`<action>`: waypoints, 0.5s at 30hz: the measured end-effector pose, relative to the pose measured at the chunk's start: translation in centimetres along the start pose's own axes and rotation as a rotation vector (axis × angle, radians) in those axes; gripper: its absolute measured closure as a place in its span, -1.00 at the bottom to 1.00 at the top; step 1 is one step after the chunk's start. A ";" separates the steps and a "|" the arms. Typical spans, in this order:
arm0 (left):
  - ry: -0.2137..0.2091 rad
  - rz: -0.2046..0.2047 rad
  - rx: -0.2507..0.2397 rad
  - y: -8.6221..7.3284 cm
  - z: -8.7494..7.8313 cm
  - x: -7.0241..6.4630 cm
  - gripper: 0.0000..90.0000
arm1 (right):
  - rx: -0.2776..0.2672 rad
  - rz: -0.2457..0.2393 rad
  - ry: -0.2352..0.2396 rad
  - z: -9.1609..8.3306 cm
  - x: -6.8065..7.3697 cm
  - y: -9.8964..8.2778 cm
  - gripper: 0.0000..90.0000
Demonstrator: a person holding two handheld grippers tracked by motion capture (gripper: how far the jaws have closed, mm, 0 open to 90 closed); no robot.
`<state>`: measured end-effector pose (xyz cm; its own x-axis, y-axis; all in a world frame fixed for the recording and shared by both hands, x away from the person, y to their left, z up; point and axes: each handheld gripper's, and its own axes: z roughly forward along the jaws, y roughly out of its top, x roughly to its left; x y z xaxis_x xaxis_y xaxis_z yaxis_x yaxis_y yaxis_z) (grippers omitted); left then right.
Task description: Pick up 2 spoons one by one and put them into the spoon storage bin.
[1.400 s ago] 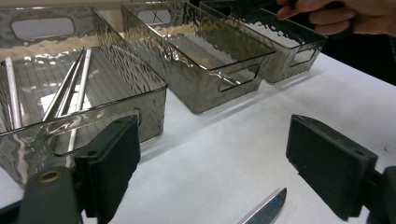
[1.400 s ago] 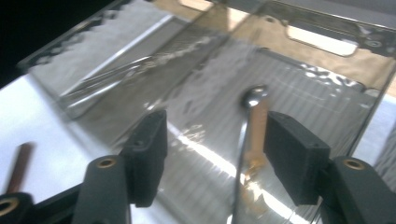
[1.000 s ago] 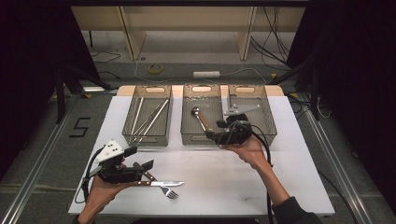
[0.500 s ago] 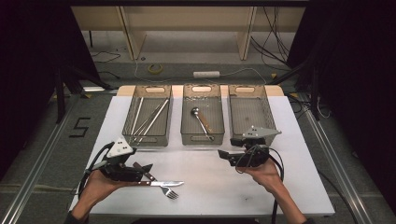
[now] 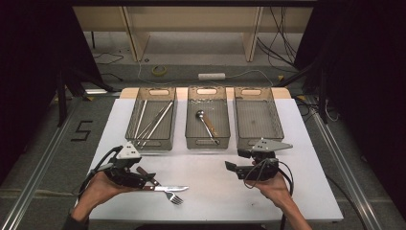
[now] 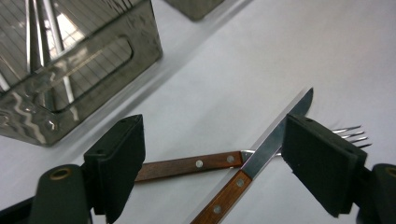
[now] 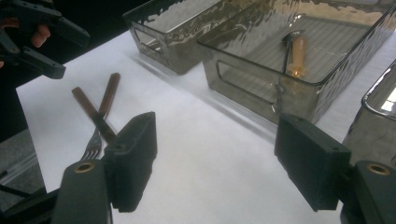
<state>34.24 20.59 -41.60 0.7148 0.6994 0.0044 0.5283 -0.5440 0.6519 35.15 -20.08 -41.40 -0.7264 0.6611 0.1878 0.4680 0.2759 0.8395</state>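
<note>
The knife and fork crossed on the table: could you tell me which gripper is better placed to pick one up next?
Left. The left gripper hangs open right over the knife and fork; the right gripper, also open, sits apart beside the trays.

White table (image 5: 297, 191): three clear bins (image 5: 254, 120) stand side by side beyond both grippers; a knife (image 5: 165, 188) and fork (image 5: 172, 197) lie crossed under the left gripper (image 5: 143, 179).
</note>
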 end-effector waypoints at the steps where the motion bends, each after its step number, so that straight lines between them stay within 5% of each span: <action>1: -0.005 0.002 0.017 0.0 0.2 0.1 -0.53 | 0.005 -0.003 -0.003 0.0 0.1 -0.1 -0.32; 15: -0.013 0.040 0.134 -0.4 1.2 0.3 -0.47 | -0.005 0.006 -0.005 -0.3 0.5 -1.0 -0.35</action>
<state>34.74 20.46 -42.77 0.7421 0.6701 0.0177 0.5551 -0.6291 0.5441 34.21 -20.26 -41.98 -0.7214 0.6659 0.1900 0.4695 0.2686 0.8411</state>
